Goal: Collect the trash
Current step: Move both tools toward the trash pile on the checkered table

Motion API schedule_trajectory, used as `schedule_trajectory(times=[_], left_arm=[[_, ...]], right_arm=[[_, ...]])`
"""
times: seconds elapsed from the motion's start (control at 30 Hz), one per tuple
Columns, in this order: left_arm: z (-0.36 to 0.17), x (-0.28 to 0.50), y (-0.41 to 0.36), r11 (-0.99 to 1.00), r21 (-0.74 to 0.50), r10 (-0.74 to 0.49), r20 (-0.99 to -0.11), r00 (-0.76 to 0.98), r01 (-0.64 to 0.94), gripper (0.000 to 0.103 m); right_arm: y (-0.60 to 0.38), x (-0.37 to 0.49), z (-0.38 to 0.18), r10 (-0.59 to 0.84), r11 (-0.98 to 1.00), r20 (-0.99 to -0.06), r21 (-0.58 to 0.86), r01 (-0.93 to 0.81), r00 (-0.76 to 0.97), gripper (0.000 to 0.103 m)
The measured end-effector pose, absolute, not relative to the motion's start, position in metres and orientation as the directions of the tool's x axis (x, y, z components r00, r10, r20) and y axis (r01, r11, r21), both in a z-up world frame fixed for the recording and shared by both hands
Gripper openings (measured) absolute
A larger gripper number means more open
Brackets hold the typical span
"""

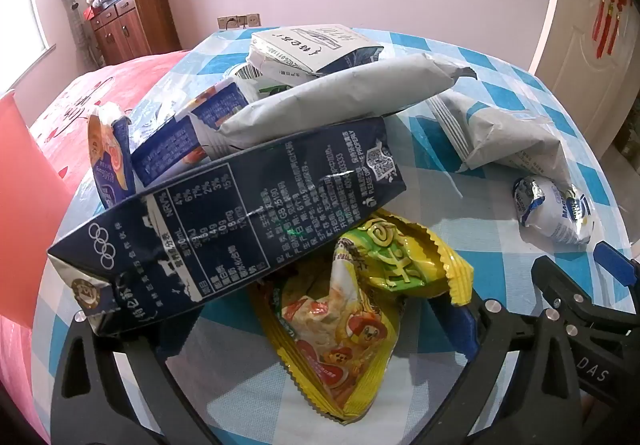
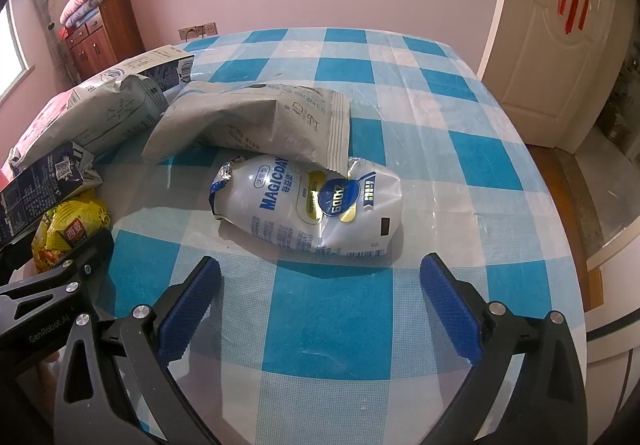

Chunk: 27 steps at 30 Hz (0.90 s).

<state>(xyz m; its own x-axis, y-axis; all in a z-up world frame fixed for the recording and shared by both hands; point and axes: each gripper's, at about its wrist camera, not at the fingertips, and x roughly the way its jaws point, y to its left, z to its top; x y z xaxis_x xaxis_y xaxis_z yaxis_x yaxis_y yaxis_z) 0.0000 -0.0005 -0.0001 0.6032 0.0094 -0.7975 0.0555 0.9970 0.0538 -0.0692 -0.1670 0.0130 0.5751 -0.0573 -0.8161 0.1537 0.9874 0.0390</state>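
Observation:
Trash lies piled on a blue-and-white checked table (image 2: 440,117). In the left wrist view a dark blue milk carton (image 1: 224,221) lies slanted over a yellow snack wrapper (image 1: 360,309). My left gripper (image 1: 320,329) is open around the wrapper, its left fingertip hidden under the carton. Behind them lie a long grey bag (image 1: 340,97) and more cartons (image 1: 316,49). My right gripper (image 2: 320,265) stands open just short of a white MAGICDAY pouch (image 2: 308,205), with nothing between its fingers. A second grey bag (image 2: 256,121) rests partly on the pouch.
A red bedspread (image 1: 80,117) lies left of the table, a wooden cabinet (image 1: 128,21) behind it. A white door (image 2: 540,45) stands at the right. The table edge curves close on the right side. My left gripper's body (image 2: 60,285) sits close beside the right one.

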Motion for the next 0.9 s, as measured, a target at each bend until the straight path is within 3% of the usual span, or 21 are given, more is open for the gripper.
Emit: schedule_trajectory(times=[0.4,0.9], left_arm=[[0.005,-0.023,0.003,0.996,0.047,-0.010,-0.794,0.608,0.077,0.099],[0.044,-0.079,0.014,0.987,0.122,0.012,-0.703,0.711,0.105,0.099]], right_arm=[[-0.163,-0.083,0.010,-0.042,0.992,-0.818,0.036,0.125,0.574,0.098],[-0.168,-0.143,0.037,-0.113,0.988,-0.769,-0.016,0.157,0.630,0.098]])
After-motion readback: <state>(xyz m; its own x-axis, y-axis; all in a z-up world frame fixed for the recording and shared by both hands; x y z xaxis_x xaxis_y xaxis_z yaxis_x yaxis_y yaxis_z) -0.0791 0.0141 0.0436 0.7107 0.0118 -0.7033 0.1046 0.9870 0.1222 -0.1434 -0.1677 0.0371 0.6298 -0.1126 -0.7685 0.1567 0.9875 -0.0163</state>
